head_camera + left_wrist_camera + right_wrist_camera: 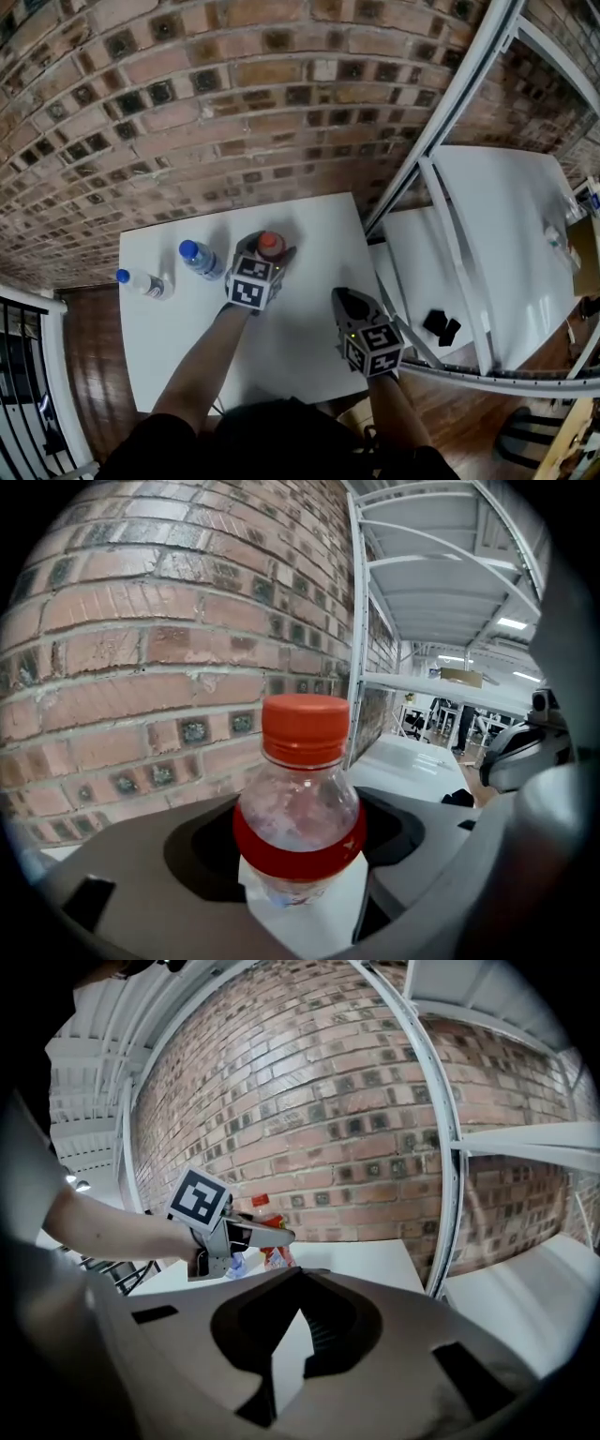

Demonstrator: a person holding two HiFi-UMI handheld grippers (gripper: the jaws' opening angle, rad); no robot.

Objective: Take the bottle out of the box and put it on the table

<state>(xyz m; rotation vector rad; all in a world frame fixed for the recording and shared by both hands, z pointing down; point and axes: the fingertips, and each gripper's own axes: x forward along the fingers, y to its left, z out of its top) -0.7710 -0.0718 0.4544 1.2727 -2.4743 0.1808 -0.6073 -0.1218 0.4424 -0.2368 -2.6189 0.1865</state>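
Left gripper view showed the left gripper (302,892) pinching the bottle (298,799) around its red label band, with the curved jaws spread wide to take its body. The orange cap was at the top and the long axis ran upright, barely tilted. In the head view this bottle was over the table (309,356), near the middle of its back edge by the brick wall (187,112). No view settled whether its base was touching the top. No box showed anywhere, so the lifting-out looked done; what seemed left was to seat the bottle and let go. Two blue-capped bottles (200,259) lay on their sides toward the table's left edge. The right gripper (354,302) hung over the front right part of the table, jaws pressed together on nothing.
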